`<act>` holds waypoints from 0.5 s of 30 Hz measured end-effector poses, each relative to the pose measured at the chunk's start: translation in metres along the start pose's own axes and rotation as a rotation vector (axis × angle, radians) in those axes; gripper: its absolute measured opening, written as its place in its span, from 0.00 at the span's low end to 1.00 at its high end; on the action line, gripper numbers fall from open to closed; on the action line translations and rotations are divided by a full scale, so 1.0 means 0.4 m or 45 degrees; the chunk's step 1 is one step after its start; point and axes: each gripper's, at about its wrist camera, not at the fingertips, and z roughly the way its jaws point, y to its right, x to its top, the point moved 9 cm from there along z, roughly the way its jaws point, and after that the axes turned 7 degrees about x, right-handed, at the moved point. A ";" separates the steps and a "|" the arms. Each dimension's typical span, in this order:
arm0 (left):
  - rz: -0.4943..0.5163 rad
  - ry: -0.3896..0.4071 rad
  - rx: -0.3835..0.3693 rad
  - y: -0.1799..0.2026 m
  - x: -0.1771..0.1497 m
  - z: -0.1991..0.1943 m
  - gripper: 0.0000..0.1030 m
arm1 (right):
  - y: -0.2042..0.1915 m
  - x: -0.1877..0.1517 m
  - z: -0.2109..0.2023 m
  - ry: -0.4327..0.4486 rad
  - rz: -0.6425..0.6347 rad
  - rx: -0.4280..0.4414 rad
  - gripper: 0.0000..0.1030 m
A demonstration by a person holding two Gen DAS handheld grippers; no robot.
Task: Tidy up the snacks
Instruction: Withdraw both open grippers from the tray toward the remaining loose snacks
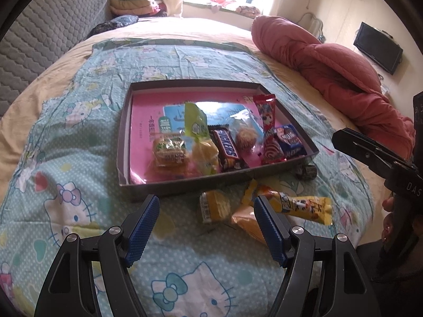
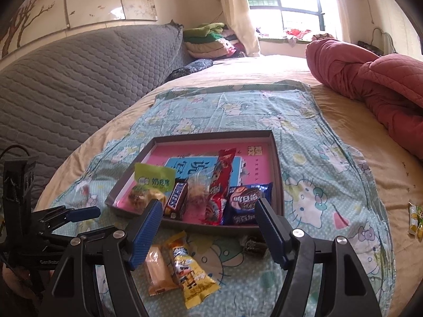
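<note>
A shallow grey box point(image 1: 185, 183) point(image 2: 277, 169) with a pink floor sits on the Hello Kitty cloth. It holds several snacks, among them a Snickers bar point(image 1: 228, 150) point(image 2: 175, 199), a green packet point(image 1: 195, 122) point(image 2: 154, 178), a long red packet point(image 1: 267, 109) point(image 2: 222, 182) and a blue cookie packet point(image 1: 289, 138) point(image 2: 247, 200). In front of the box lie a yellow packet point(image 1: 306, 206) point(image 2: 190, 269), an orange wafer point(image 1: 247, 223) point(image 2: 157, 270), a small yellow snack point(image 1: 214, 206) and a dark candy point(image 1: 306, 171) point(image 2: 253, 244). My left gripper point(image 1: 206, 227) is open and empty above them. My right gripper point(image 2: 206, 233) is open and empty.
A rolled red quilt point(image 1: 330, 74) point(image 2: 370, 79) lies on the bed to the right. A grey quilted headboard point(image 1: 39, 34) point(image 2: 79, 79) is at the left. Folded clothes point(image 2: 211, 39) are stacked by the window. Small packets point(image 2: 415, 220) lie at the bed's right edge.
</note>
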 end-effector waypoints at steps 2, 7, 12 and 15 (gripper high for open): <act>-0.011 -0.014 -0.014 0.004 -0.010 -0.001 0.73 | -0.004 -0.008 0.001 -0.013 -0.008 0.004 0.70; -0.034 -0.054 -0.046 0.016 -0.034 0.001 0.73 | -0.013 -0.029 0.006 -0.050 -0.024 0.018 0.70; -0.028 -0.082 -0.071 0.038 -0.055 0.000 0.73 | -0.027 -0.049 0.010 -0.083 -0.057 0.025 0.70; -0.023 -0.096 -0.091 0.052 -0.066 0.001 0.73 | -0.035 -0.060 0.012 -0.101 -0.081 0.026 0.70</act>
